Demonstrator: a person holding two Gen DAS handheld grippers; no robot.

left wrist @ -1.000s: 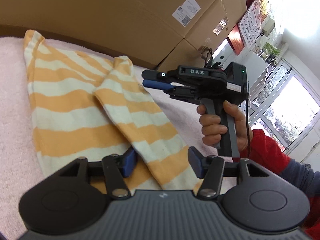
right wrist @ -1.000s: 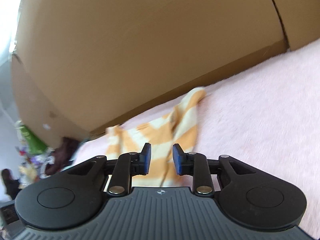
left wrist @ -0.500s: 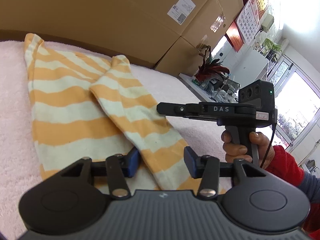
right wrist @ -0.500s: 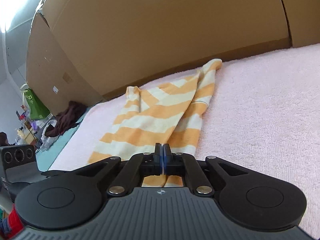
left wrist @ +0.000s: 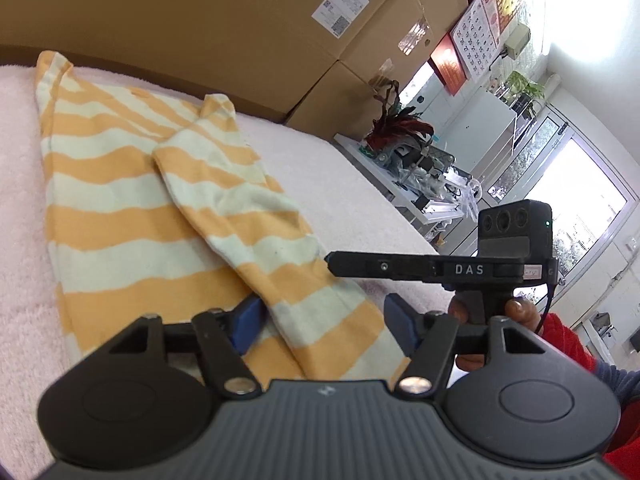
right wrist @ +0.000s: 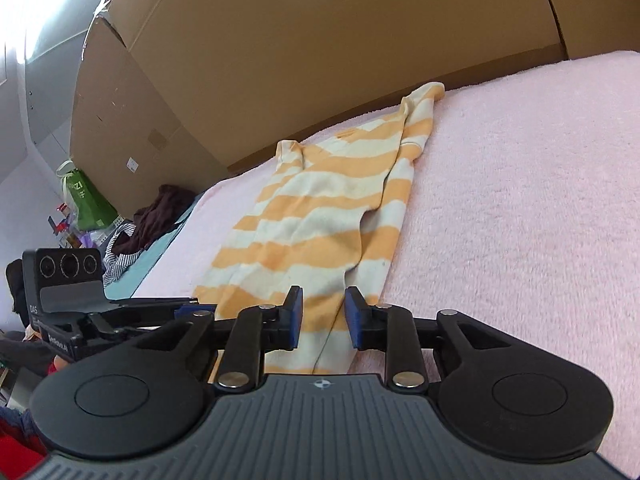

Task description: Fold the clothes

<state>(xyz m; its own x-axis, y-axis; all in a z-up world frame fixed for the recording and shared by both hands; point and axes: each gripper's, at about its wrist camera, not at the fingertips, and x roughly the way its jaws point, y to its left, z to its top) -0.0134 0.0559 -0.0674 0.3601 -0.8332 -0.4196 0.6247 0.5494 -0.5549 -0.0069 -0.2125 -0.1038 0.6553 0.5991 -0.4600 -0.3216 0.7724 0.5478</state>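
Drawn back to the near hem: right gripper [right wrist: 323, 316], fingers opening, left gripper [left wrist: 323, 322] apart, straddling striped garment [left wrist: 168, 216], unclamped.

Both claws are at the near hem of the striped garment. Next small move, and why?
Probably ease both claws forward and down onto the hem, then close. The left claw and right claw are both opening, fabric of the striped garment showing between their pads but not pinched. It lies flat on the pink blanket, one side already folded over, so the bottom-up fold looks next.
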